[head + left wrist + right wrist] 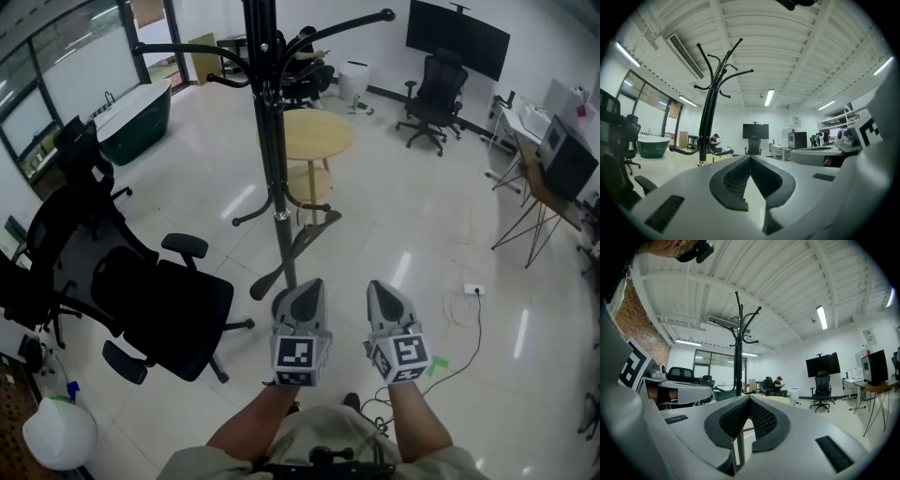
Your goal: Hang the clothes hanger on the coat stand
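Observation:
The black coat stand (272, 141) rises from the glossy floor straight ahead of me, with curved hooks at its top and more partway down. It also shows in the left gripper view (708, 117) and the right gripper view (738, 348). I cannot make out a clothes hanger in any view. My left gripper (307, 284) and right gripper (380, 286) are held side by side, level, just short of the stand's pole. The left gripper's (750, 158) jaws meet at the tips with nothing between them. The right gripper (749, 399) is likewise shut and empty.
A black office chair (141, 291) stands close on the left. A round wooden table (314, 136) is just behind the stand. A green bathtub (136, 117) sits far left, a desk (548, 178) at right. A cable and socket (473, 291) lie on the floor. A person (715, 140) sits far back.

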Demonstrator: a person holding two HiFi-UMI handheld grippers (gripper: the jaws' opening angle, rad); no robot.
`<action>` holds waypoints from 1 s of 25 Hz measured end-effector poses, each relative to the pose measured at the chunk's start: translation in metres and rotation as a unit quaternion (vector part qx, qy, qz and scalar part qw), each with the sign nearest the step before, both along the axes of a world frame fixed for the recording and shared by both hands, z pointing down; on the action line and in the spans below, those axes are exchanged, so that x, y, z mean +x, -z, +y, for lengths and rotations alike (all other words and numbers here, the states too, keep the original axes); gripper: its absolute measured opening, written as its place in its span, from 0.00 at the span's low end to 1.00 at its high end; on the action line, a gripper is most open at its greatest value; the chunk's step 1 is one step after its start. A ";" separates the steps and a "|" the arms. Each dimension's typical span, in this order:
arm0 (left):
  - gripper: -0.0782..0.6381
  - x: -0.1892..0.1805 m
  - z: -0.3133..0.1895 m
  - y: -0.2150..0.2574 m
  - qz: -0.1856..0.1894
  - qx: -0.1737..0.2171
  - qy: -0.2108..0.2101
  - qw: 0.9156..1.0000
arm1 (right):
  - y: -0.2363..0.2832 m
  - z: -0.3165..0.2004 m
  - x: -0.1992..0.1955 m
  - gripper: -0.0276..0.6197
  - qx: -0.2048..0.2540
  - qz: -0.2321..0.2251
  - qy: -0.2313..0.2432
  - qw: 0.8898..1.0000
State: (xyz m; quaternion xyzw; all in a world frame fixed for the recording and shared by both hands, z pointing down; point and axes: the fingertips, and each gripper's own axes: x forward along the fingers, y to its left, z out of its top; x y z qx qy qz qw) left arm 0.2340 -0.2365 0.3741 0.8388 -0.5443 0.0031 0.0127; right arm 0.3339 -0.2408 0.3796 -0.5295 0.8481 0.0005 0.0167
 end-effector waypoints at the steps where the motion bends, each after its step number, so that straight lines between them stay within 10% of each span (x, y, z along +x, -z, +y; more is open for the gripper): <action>1: 0.13 0.011 0.006 -0.003 -0.005 0.000 0.008 1.000 | 0.001 0.005 0.012 0.05 0.003 0.003 0.005 1.000; 11: 0.12 0.090 0.055 -0.043 -0.016 -0.010 0.064 0.998 | -0.033 0.033 0.084 0.05 -0.015 0.004 0.084 0.996; 25: 0.12 0.018 0.135 -0.062 -0.006 -0.001 0.052 0.999 | -0.047 0.116 0.012 0.05 -0.048 0.009 0.060 0.997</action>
